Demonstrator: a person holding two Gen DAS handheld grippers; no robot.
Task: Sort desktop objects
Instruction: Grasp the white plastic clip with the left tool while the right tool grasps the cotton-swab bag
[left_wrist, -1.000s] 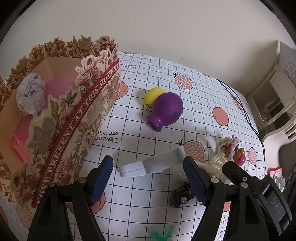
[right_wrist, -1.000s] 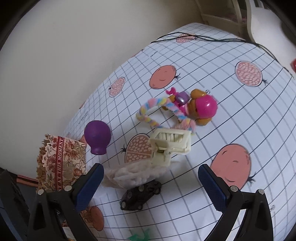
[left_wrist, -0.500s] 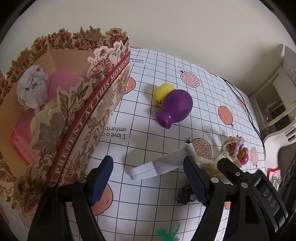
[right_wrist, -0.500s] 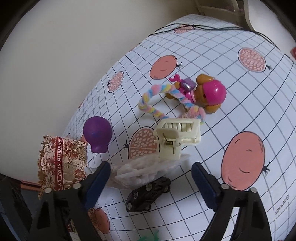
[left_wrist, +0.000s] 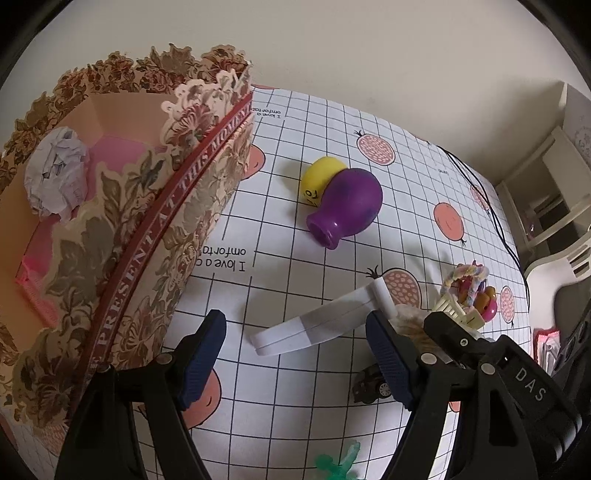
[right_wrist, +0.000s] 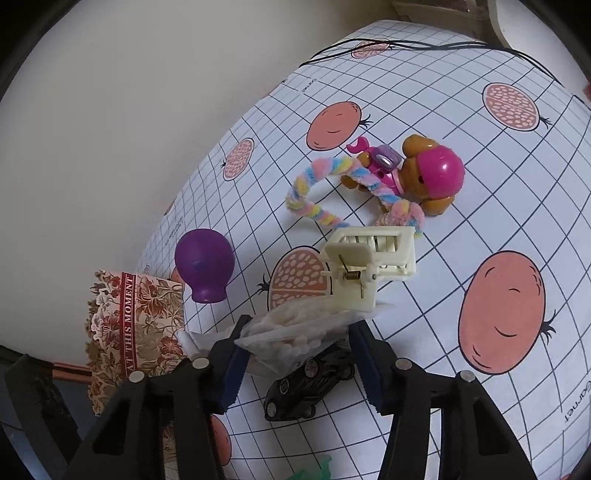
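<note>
Right gripper (right_wrist: 295, 354) stands narrowed around the swab bag (right_wrist: 291, 332), contact apparently not yet made. Left gripper (left_wrist: 295, 354) hangs wide, empty. Grip the bag centrally, clear of the car (right_wrist: 310, 380).

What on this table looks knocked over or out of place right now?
The purple vase lies on its side with its mouth toward the camera, leaning against a yellow ball. In the floral box sits a crumpled paper wad. The rest is loose clutter, nothing spilled or visibly broken.
</note>
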